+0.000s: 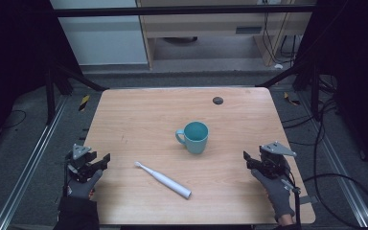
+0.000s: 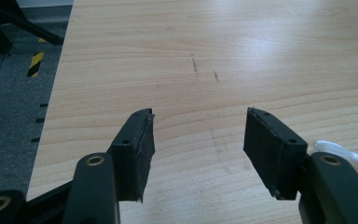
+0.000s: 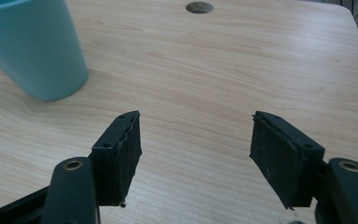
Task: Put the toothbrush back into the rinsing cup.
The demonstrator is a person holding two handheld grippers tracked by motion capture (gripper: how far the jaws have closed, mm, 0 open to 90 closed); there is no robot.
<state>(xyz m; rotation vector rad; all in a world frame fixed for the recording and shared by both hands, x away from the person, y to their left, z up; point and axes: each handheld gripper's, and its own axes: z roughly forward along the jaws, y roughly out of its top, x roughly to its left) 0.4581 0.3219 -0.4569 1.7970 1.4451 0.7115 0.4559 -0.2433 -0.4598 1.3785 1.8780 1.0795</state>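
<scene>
A teal mug [image 1: 193, 136] stands upright near the middle of the wooden table [image 1: 148, 115], its handle to the left. In the right gripper view the mug [image 3: 32, 46] is at the upper left. A white electric toothbrush [image 1: 164, 180] lies flat in front of the mug, head toward the left; its tip [image 2: 345, 153] peeks past a jaw in the left gripper view. My left gripper [image 1: 103, 162] hovers at the table's left edge, open and empty [image 2: 198, 140]. My right gripper [image 1: 247, 160] sits at the right edge, open with bare wood between its jaws [image 3: 196, 149].
A small dark round disc [image 1: 217, 100] lies near the table's far edge, and the disc [image 3: 199, 7] is at the top of the right gripper view. Metal rails and cables run along the floor on both sides.
</scene>
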